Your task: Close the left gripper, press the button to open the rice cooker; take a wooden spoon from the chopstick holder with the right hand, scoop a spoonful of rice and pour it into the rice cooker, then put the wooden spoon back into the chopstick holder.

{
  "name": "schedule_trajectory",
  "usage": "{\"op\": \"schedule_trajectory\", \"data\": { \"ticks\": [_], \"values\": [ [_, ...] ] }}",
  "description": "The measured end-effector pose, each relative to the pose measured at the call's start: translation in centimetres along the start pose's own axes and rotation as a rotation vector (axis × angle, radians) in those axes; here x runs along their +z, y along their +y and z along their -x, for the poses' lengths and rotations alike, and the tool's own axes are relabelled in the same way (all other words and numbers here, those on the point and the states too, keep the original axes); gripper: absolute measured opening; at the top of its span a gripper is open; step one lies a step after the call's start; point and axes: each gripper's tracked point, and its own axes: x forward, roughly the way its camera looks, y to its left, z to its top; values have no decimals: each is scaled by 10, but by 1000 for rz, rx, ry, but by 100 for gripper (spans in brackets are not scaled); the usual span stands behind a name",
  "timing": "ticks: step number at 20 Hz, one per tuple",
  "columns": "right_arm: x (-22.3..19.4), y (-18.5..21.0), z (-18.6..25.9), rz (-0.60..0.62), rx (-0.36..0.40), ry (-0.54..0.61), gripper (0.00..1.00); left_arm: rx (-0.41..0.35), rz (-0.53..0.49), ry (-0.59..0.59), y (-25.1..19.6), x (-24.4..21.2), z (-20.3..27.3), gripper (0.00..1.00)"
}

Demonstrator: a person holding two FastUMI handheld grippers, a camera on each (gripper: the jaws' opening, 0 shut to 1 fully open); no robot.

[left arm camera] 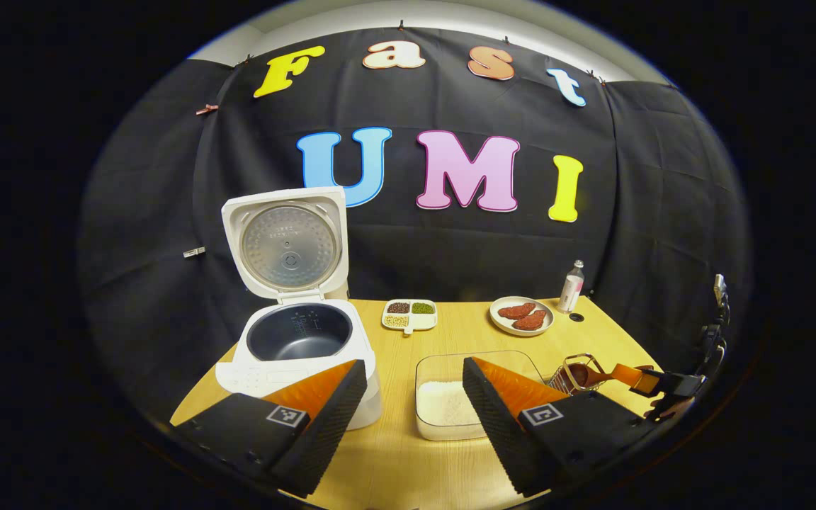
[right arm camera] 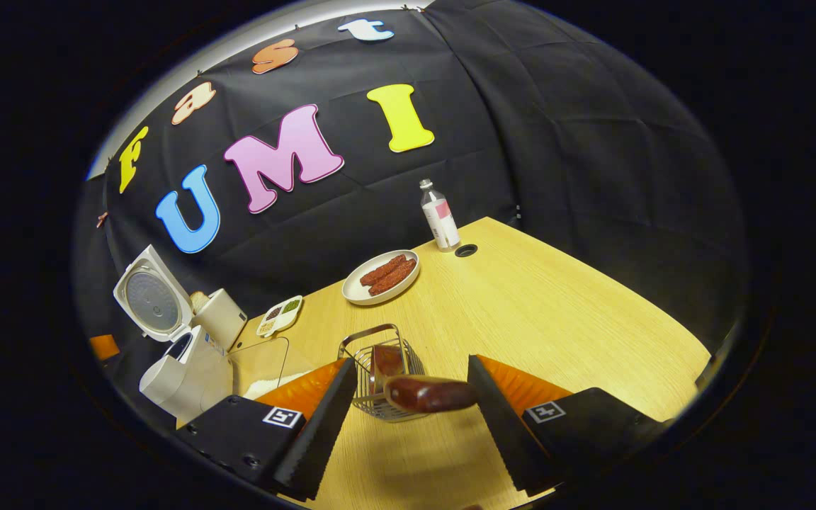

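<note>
**Spoon next, cooker already open**

The cooker (left arm camera: 302,333) stands lid-up at 9 o'clock on the table (right arm camera: 557,297). Both hand-held grippers, left (left arm camera: 415,397) and right (right arm camera: 408,404), gape empty. Right should close squarely on the spoon (right arm camera: 429,394) in the holder (right arm camera: 380,375), then lift straight. No label is readable.
</note>
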Motion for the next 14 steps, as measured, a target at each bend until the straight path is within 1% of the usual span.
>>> {"op": "schedule_trajectory", "data": {
  "ticks": [2, 3, 5, 6, 7, 8, 9, 10, 11, 12, 13, 14],
  "values": [
    [-2, 6, -15, -9, 16, 2, 98, 13, -10, 11, 0, -2, 0, 95],
    [-2, 7, -18, -9, 22, 2, 95, 18, -10, 16, -2, -3, 0, 95],
    [0, 9, -26, -10, 28, -16, 95, 23, -14, 25, -6, -5, 0, 95],
    [0, 8, -29, -10, 28, -23, 88, 27, -19, 30, -8, -7, 0, 95],
    [-2, 6, -31, -7, 24, -23, 84, 30, -23, 37, -9, -9, -1, 95],
    [-2, 7, -32, -12, 34, -25, 68, 31, -25, 46, -12, -12, -1, 95],
    [-8, 8, -36, -13, 38, -7, 64, 33, -27, 49, -15, -14, -2, 95],
    [-16, 5, -34, -17, 40, 20, 64, 32, -26, 53, -18, -14, -3, 94],
    [-21, 3, -31, -23, 40, 26, 64, 27, -26, 58, -23, -15, -4, 95],
    [-21, 1, -27, -24, 40, 16, 67, 24, -31, 61, -27, -15, -6, 95],
    [-21, -1, -24, -13, 38, 5, 77, 19, -39, 62, -31, -16, -8, 95],
    [-15, -2, -21, -5, 39, -29, 90, 11, -47, 66, -36, -18, -9, 95]
  ]
}}
